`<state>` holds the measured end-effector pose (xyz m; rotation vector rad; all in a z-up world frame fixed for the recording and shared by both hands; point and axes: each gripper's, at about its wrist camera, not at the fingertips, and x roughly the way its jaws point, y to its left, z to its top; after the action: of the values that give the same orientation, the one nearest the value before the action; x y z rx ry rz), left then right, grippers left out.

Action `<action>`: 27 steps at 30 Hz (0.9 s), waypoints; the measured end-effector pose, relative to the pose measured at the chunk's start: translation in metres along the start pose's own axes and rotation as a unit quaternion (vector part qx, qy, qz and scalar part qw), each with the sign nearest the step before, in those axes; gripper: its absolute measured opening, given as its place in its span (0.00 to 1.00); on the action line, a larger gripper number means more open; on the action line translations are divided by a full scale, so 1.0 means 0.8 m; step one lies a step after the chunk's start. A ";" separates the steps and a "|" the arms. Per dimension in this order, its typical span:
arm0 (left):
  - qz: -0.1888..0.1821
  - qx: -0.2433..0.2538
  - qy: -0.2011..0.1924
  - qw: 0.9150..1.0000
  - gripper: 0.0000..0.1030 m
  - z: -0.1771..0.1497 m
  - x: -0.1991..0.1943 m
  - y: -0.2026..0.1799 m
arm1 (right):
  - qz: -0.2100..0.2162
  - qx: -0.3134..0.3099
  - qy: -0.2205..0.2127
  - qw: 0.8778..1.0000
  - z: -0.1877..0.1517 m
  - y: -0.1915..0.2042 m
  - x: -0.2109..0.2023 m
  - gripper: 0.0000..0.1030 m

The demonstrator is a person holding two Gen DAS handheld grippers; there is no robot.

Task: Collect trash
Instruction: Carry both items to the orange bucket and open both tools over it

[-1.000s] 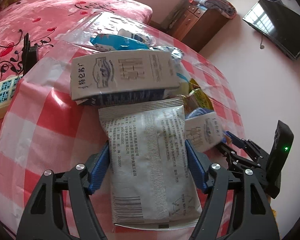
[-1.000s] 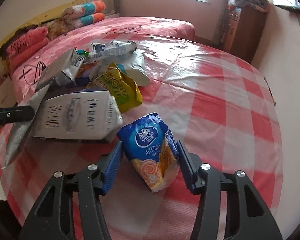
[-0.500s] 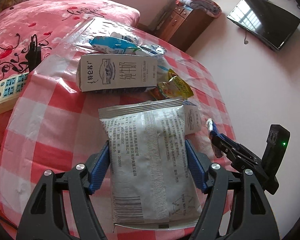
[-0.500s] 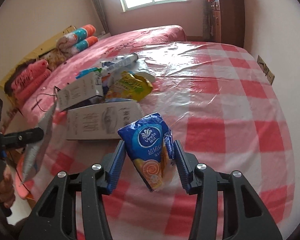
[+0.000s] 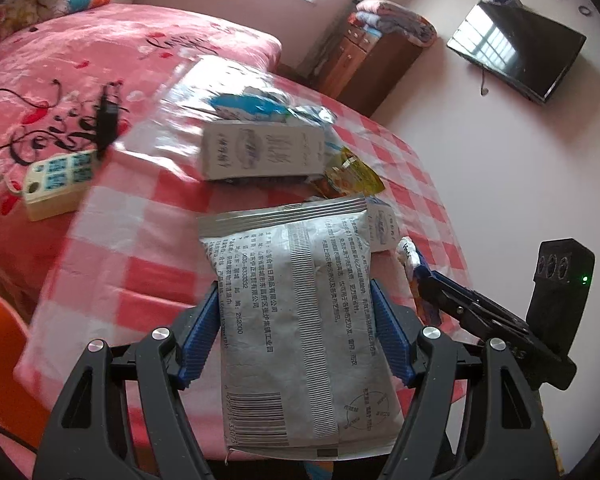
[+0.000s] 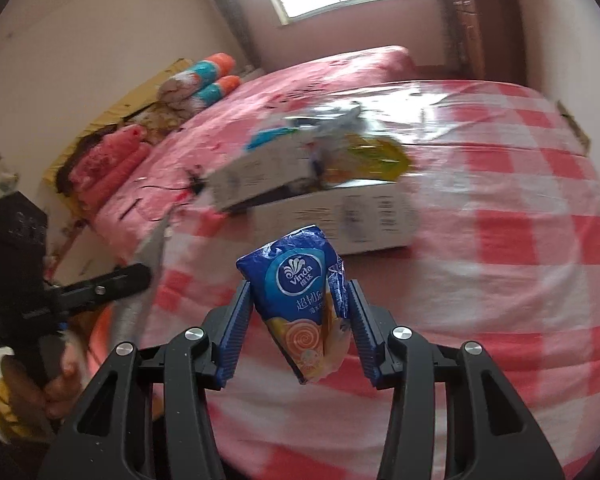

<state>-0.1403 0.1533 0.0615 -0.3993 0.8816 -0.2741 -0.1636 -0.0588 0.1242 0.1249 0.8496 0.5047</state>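
Trash is partly in hand: the left gripper [image 5: 294, 334] pinches a large grey printed pouch [image 5: 300, 320] between its blue pads, and the right gripper [image 6: 298, 330] squeezes a blue Vinda tissue wrapper [image 6: 300, 304] the same way, both lifted clear above the checked tablecloth [image 5: 112, 264]. Judging from this, the job looks roughly midway, with two pieces secured and more waiting. Left behind near the far edge of the table sits a loose heap: a white carton [image 5: 262, 152] lying on its side, a yellow snack bag [image 5: 350, 176] just beside it toward the right edge, a blue-and-white wrapper [image 5: 248, 106] behind the carton, and a second, smaller white carton [image 5: 382, 226] peeking out from behind the held pouch. From the right wrist view the same heap is blurred, so details there are hard to read. No bin, bag or other trash container shows in either view, so where the held pieces will go cannot be told, and nothing can be said of any container's contents. A cream remote-like keypad [image 5: 56, 182] lies at the left edge of the table, overlapping the pink bed [image 5: 100, 48], with a black charger [image 5: 108, 120] just behind it; these look like belongings, not trash.
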 end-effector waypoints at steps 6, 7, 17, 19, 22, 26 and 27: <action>0.036 -0.022 -0.043 0.998 0.70 -0.009 -0.061 0.042 | 0.069 -0.054 0.022 0.996 0.009 0.090 0.019 0.48; 0.042 -0.029 -0.048 0.998 0.70 -0.010 -0.070 0.050 | 0.076 -0.064 0.026 0.995 0.009 0.102 0.024 0.48; 0.138 -0.121 -0.085 0.979 0.70 -0.053 -0.162 0.173 | 0.161 -0.176 0.103 0.966 -0.022 0.253 0.095 0.48; 0.155 -0.139 -0.084 0.974 0.70 -0.065 -0.169 0.196 | 0.174 -0.198 0.116 0.958 -0.035 0.278 0.107 0.48; 0.179 -0.156 -0.083 0.968 0.70 -0.080 -0.175 0.221 | 0.191 -0.222 0.133 0.947 -0.049 0.311 0.126 0.48; 0.206 -0.178 -0.083 0.959 0.70 -0.097 -0.179 0.255 | 0.205 -0.245 0.148 0.936 -0.065 0.347 0.146 0.50; 0.211 -0.182 -0.083 0.957 0.70 -0.099 -0.179 0.262 | 0.205 -0.251 0.153 0.934 -0.070 0.355 0.154 0.51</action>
<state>-0.2760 0.3788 0.0214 -0.5549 0.8284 0.3179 -0.2443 0.2428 0.0888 -0.2599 0.9747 1.1431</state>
